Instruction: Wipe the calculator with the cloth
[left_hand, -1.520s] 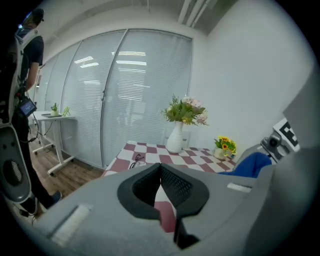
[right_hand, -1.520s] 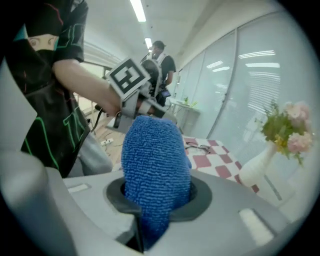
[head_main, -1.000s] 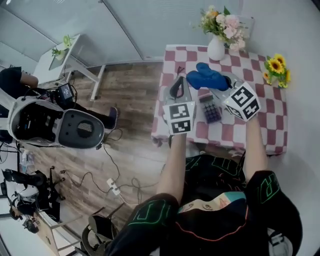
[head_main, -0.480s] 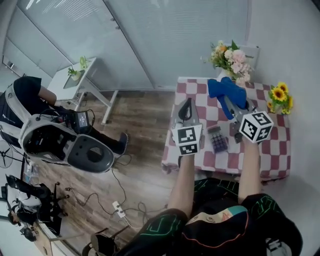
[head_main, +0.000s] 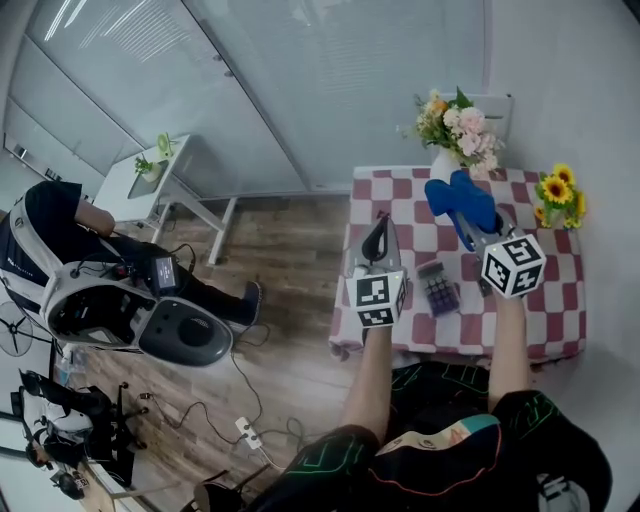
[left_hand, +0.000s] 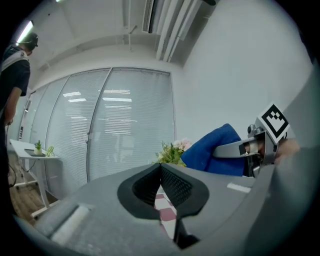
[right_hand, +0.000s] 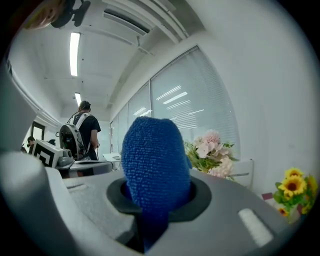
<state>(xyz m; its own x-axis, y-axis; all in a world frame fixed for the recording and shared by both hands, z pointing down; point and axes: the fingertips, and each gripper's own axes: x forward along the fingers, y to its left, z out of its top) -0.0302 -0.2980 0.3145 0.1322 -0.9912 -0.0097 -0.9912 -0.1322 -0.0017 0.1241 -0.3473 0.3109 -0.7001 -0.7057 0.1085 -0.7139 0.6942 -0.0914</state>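
The calculator (head_main: 438, 288) lies flat on the checkered desk (head_main: 560, 322), close to the front edge, and nothing's touching it. Its long axis runs front to back, with the far end leaning a little left. I think the display is at the far end, but it's too small to be sure.

Just left of the calculator, the left gripper (head_main: 378, 228) has its fingers pressed together on nothing, so I'd guess it's just parked out of the way. Right of the calculator and a bit beyond it, the right gripper (head_main: 476, 232) has its fingers clamped on the blue cloth (head_main: 458, 198). The cloth is bunched up and held past the calculator's far end, so I'd say the wipe hasn't landed yet.

Furthest back from the calculator is a vase of flowers (head_main: 452, 128), with sunflowers (head_main: 556, 196) off to the right.
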